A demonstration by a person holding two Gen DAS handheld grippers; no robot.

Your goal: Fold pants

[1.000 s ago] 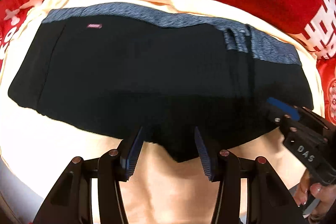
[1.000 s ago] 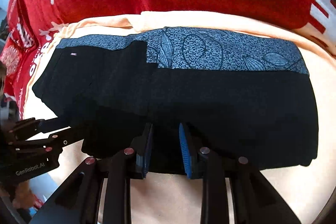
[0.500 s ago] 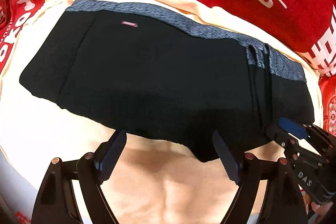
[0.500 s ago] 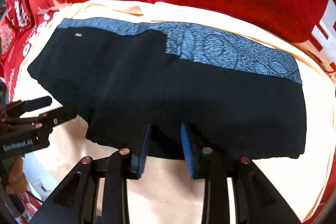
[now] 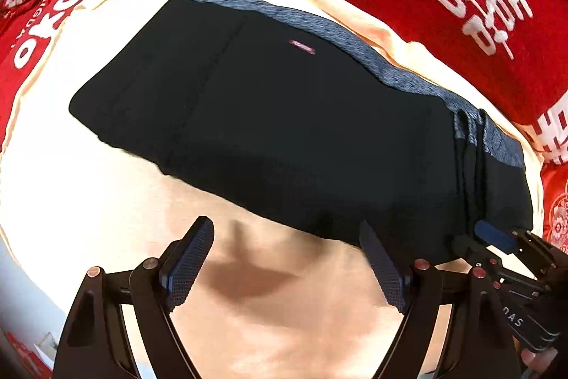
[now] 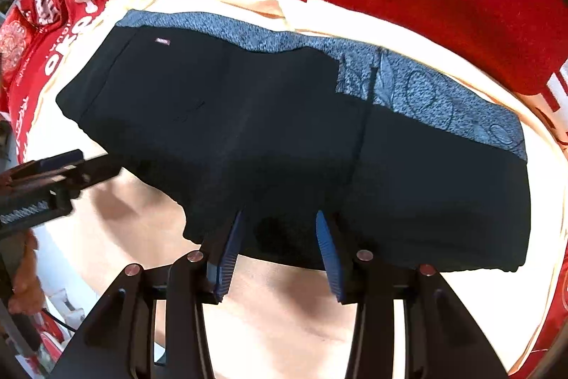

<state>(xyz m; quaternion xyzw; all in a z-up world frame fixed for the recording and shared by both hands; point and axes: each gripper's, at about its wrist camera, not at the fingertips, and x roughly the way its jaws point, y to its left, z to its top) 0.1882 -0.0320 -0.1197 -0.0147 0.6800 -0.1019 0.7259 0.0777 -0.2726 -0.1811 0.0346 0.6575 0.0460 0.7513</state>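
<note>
Pants [image 5: 301, 130] flat on cream sheet [image 5: 284, 308], left gripper [image 5: 287, 261] spread, right gripper [image 6: 280, 237] parted over hem

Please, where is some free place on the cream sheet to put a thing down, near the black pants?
Bare cream sheet lies between the pants near hem and the left gripper; another patch left of the pants. Crowded where the right gripper overlaps the hem.
</note>
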